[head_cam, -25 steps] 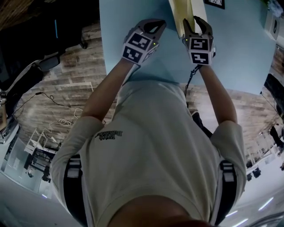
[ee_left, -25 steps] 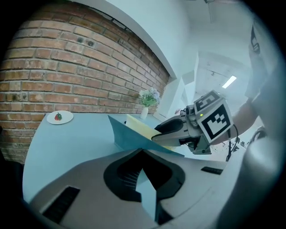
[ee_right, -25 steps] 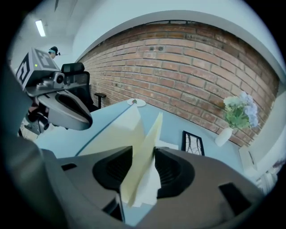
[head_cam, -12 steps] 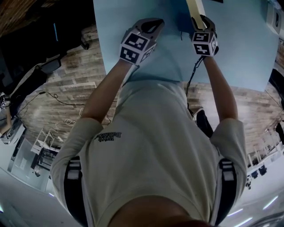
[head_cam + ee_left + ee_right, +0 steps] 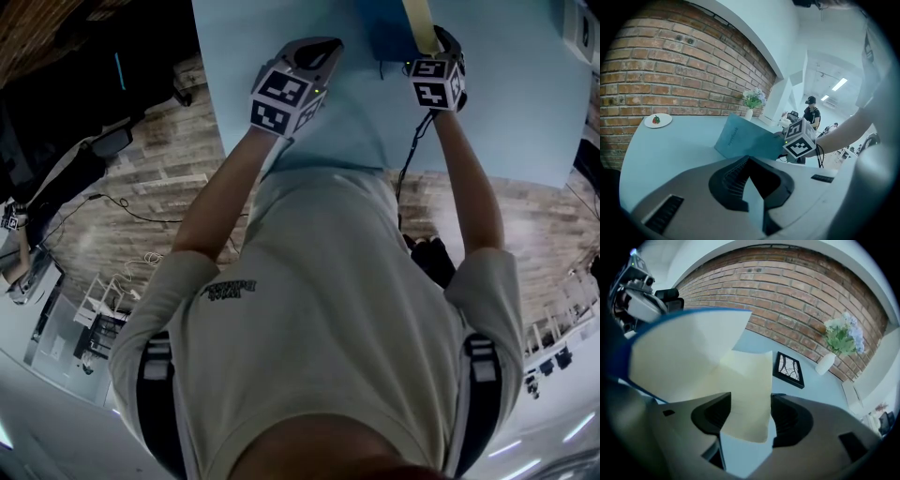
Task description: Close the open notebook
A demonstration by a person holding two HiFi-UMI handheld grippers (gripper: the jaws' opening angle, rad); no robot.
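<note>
— What have the tools got?
— The left gripper [image 5: 748,158] is closed and empty. The right gripper [image 5: 751,397] is opening its jaws; a cream page [image 5: 740,373] stands between them, unpinched.
— And the notebook [image 5: 389,28]?
— Blue cover [image 5: 740,140], cream inside, half open on the table [image 5: 670,145], right at the right gripper. The cover leans on a slant, and its long edge runs away from the person.

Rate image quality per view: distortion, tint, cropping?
Head view: heavy fisheye, person's torso fills the frame, notebook cropped at top. Left gripper view: blue cast, black vignette. Right gripper view: brick wall bowed, page fairly sharp.
</note>
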